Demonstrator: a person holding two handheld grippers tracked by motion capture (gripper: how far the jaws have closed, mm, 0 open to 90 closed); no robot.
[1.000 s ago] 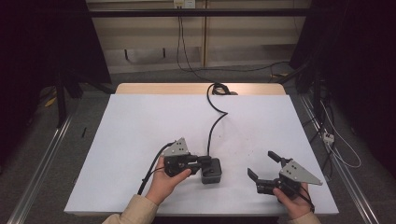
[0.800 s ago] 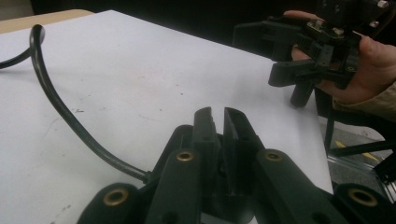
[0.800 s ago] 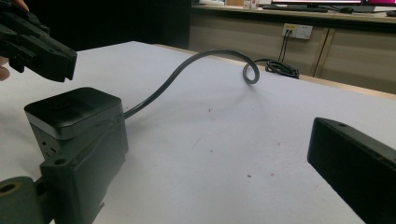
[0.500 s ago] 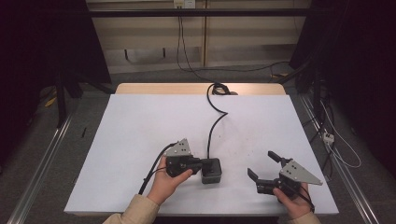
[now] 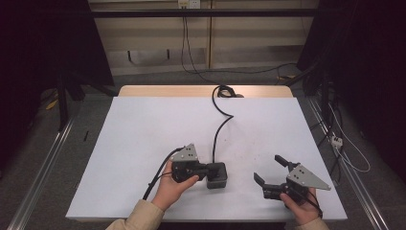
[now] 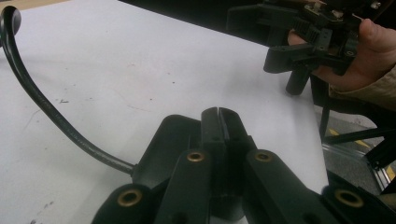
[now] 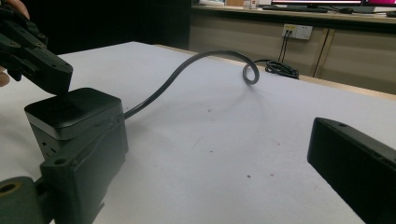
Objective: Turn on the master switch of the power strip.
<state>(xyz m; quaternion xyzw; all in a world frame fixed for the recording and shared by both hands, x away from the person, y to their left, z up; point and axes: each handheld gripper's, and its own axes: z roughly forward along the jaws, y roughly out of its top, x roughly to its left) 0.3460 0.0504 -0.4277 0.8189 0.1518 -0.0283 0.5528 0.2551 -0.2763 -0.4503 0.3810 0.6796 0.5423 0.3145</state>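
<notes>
On the white table [image 5: 143, 143], from above, I see my left gripper [image 5: 207, 170] touching the black cube-shaped power adapter [image 5: 217, 175], near the front edge. Its own view shows the jaws pressed together above the adapter [image 6: 168, 149], gripping nothing. My right gripper [image 5: 269, 170] hangs spread, well apart; its view reveals the adapter's thick black cable [image 7: 196, 70] looping upward.

The high view looks forward and down over the white rectangular table [image 5: 143, 134]; both gripper views skim it low, probably sharing the black cabled box [image 5: 216, 175].
</notes>
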